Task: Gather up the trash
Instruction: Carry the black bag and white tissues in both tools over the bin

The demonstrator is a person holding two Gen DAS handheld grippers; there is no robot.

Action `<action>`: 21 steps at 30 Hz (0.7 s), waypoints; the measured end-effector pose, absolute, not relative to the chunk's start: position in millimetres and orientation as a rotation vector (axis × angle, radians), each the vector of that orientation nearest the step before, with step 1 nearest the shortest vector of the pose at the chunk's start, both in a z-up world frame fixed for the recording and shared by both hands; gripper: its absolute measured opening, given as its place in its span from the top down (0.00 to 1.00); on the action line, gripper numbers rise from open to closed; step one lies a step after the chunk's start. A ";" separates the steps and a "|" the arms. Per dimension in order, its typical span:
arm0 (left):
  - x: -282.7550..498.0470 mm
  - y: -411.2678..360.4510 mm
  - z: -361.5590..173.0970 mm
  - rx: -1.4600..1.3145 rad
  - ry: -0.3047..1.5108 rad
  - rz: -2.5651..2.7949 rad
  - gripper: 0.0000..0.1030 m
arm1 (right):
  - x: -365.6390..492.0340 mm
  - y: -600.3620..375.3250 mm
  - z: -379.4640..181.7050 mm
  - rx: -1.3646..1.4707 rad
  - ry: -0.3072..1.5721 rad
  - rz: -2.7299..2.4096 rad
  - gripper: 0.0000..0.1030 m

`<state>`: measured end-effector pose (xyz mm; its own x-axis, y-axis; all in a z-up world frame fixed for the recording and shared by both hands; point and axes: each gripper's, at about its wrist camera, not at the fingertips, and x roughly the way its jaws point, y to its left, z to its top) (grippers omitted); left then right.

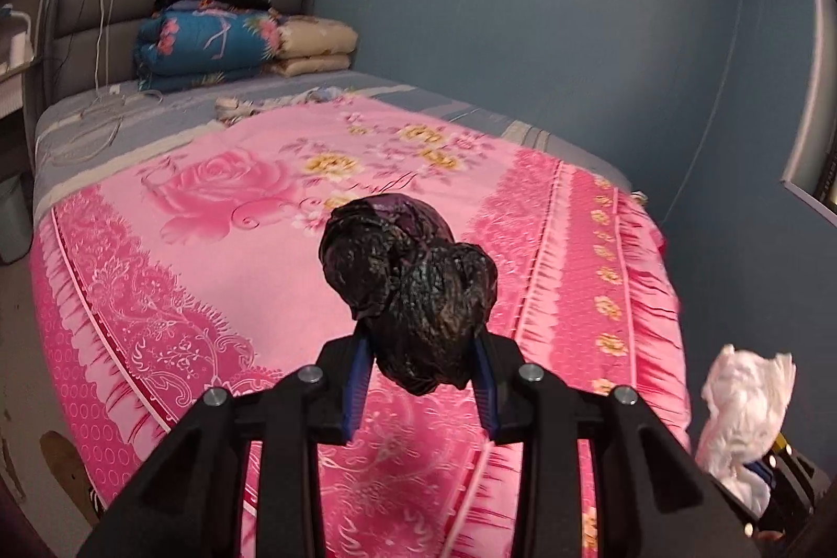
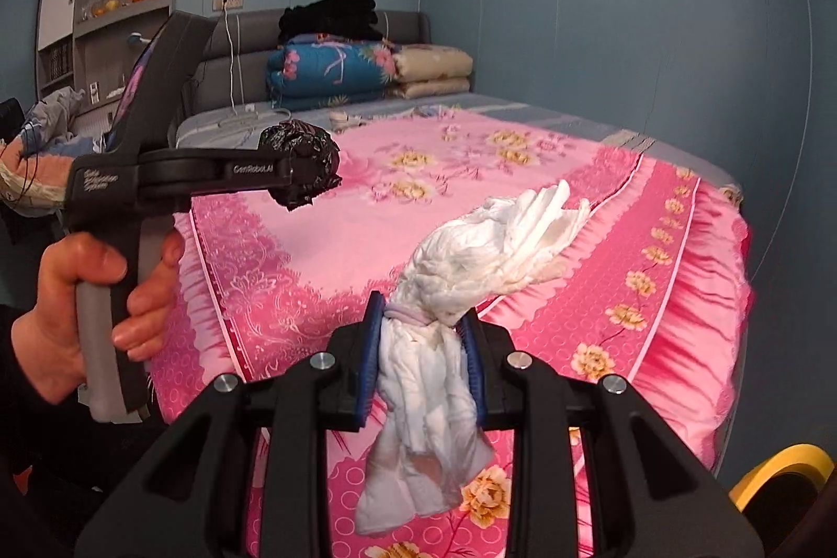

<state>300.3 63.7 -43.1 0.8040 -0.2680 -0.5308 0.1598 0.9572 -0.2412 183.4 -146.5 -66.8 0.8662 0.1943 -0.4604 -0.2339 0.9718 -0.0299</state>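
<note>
A pink flowered bed fills the blue-walled room; left gripper clamps a black bag, right gripper clamps white tissue.

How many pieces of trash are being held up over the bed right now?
2. A crumpled black plastic bag is clamped in the left hand-held gripper, and a crumpled white diaper is clamped in the right hand-held gripper. More trash may lie out of view.
</note>
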 end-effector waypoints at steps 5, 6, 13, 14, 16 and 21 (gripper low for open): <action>267.1 41.0 -18.7 -0.167 0.550 -0.278 0.69 | 163.0 -162.2 -43.5 -0.083 0.417 0.193 0.74; 259.4 35.9 -13.7 -0.160 0.540 -0.284 0.70 | 157.7 -165.4 -38.7 -0.082 0.405 0.186 0.74; 219.6 7.9 12.5 -0.137 0.498 -0.330 0.69 | 129.2 -190.7 -15.5 -0.078 0.343 0.149 0.74; 213.5 3.6 16.3 -0.137 0.492 -0.340 0.69 | 124.4 -193.8 -11.8 -0.077 0.336 0.147 0.74; 202.2 -5.0 24.0 -0.128 0.475 -0.358 0.69 | 116.3 -200.4 -6.3 -0.076 0.320 0.136 0.74; 174.7 -29.6 41.6 -0.105 0.437 -0.413 0.69 | 95.0 -223.6 7.6 -0.063 0.283 0.093 0.74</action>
